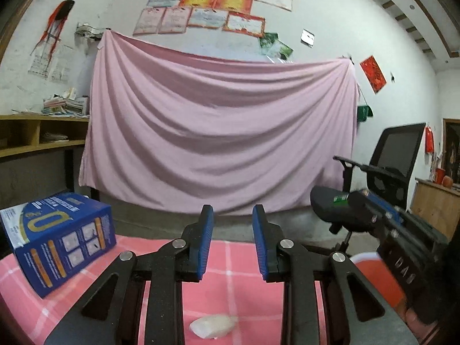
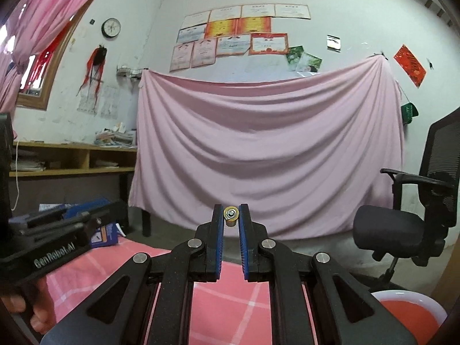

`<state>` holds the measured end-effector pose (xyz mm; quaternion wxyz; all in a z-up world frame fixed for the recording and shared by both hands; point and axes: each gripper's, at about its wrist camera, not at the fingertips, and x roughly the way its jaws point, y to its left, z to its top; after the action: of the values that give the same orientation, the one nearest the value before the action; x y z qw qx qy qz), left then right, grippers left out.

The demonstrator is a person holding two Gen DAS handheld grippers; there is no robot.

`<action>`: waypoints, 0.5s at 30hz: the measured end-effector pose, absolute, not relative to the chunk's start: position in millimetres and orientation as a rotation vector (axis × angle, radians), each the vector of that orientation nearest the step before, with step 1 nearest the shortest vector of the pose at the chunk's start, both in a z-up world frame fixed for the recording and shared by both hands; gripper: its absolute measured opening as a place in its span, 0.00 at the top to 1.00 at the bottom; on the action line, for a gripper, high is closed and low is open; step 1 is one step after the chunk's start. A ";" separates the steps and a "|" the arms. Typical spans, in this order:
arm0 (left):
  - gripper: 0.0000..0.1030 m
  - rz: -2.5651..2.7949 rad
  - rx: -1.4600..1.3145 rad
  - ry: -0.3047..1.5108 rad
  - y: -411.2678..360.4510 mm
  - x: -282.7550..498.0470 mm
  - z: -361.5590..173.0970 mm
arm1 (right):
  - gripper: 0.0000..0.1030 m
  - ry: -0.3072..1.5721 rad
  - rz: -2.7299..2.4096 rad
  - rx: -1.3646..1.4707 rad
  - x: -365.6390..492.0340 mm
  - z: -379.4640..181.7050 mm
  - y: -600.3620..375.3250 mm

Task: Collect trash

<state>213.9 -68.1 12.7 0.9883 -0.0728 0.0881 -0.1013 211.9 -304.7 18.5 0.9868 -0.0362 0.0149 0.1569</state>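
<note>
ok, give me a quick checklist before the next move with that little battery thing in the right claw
1. Right claw shut on the battery: ok, pinched at the fingertips.
2. Battery secure: cannot tell, only the tips hold it.
3. Left claw free: ok, jaws apart, nothing between them.
4. Red bin within reach: ok, low right by the table.
5. White crumpled scrap still to collect: not ok, it lies on the pink checked cloth.
6. Blue box clear of the path: ok, off to the left.
</note>
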 end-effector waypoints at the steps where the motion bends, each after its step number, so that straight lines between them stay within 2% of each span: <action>1: 0.77 -0.213 -0.143 0.209 -70.1 215.6 10.3 | 0.92 0.036 0.318 -0.066 212.0 18.6 -307.2; 6: 0.76 -0.215 -0.158 0.398 -67.1 232.7 -3.3 | 0.92 0.159 0.360 -0.033 225.0 10.4 -312.4; 8: 0.73 -0.215 -0.187 0.494 -62.8 244.1 -10.2 | 0.92 0.206 0.375 -0.029 231.0 6.7 -313.1; 10: 0.64 -0.218 -0.224 0.593 -58.6 257.5 -17.7 | 0.92 0.245 0.388 -0.027 233.8 3.6 -313.2; 15: 0.60 -0.264 -0.279 0.813 -58.0 285.2 -38.5 | 0.92 0.318 0.405 -0.039 244.0 -3.9 -305.8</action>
<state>285.2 -58.0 -38.5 0.9007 -0.1347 0.3929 -0.1278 244.0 -305.8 -3.9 0.9668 -0.0195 0.1574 0.2003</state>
